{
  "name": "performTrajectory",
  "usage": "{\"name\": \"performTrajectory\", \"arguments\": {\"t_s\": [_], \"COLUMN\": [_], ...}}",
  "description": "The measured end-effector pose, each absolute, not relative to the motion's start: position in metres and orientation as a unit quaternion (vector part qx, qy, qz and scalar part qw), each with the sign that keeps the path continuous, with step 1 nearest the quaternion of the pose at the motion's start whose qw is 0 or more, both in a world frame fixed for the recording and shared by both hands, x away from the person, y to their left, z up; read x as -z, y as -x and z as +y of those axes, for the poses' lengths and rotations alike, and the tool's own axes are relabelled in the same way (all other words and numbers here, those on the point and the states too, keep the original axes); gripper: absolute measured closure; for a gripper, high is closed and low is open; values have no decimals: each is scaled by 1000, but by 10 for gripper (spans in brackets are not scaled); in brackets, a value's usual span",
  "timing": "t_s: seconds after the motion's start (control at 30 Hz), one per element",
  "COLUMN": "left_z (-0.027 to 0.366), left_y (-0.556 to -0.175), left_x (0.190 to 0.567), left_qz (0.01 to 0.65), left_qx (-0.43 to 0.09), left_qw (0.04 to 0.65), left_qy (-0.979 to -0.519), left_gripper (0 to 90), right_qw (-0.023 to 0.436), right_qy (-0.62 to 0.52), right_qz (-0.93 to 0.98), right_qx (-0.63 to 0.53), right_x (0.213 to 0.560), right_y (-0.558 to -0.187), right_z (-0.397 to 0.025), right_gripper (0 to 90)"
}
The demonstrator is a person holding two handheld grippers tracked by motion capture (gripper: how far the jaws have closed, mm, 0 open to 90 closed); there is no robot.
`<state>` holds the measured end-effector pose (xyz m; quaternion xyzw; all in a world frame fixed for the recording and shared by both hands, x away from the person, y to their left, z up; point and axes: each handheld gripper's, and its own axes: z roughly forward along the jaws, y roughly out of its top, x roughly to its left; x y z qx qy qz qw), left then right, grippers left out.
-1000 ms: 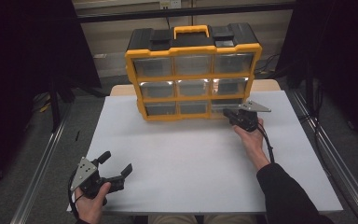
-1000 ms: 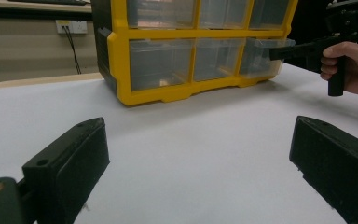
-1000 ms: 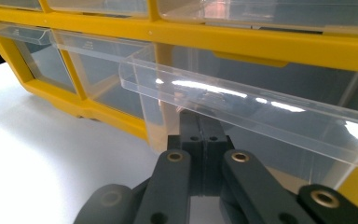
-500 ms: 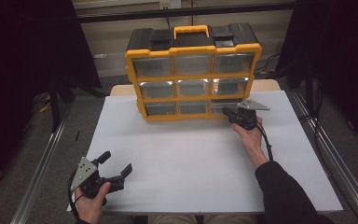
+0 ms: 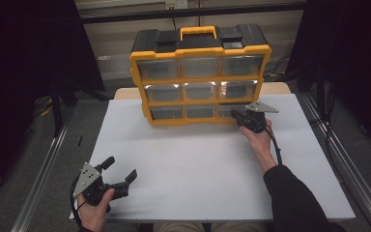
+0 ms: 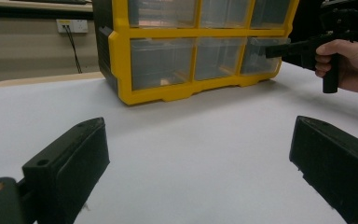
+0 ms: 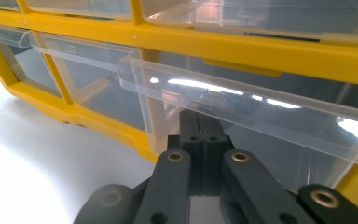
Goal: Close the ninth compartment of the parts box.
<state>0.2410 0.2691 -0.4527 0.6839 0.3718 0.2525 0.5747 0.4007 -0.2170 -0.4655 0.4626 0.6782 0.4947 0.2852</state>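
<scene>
So the bottom-right drawer [image 7: 242, 107] of the yellow organizer [image 5: 200, 72], sitting at the back of the white table [image 5: 198, 169], is slid out a bit. The right gripper [image 7: 200, 135] has its jaws pressed together right under the drawer's clear lip, probably pinching it for a pull. The left gripper [image 5: 121, 176] rests wide open, holding nothing, near the front-left corner, out of the way.

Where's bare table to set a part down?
Free: the white table between the organizer and the left hand-held gripper, plus the front-right patch. Crowded: organizer's bottom-right drawer, where the right hand-held gripper sits.
</scene>
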Motion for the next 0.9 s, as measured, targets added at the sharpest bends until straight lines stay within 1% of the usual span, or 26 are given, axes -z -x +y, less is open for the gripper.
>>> {"name": "performTrajectory", "arguments": {"t_s": [0.9], "left_z": [270], "left_y": [-241], "left_x": [453], "left_qz": [372], "left_qx": [-252], "left_qw": [574], "left_qy": [-684], "left_gripper": [44], "right_qw": [292], "right_qy": [-473], "right_qz": [675], "right_qx": [-485], "right_x": [464], "right_y": [-411], "right_z": [-215], "right_gripper": [900]}}
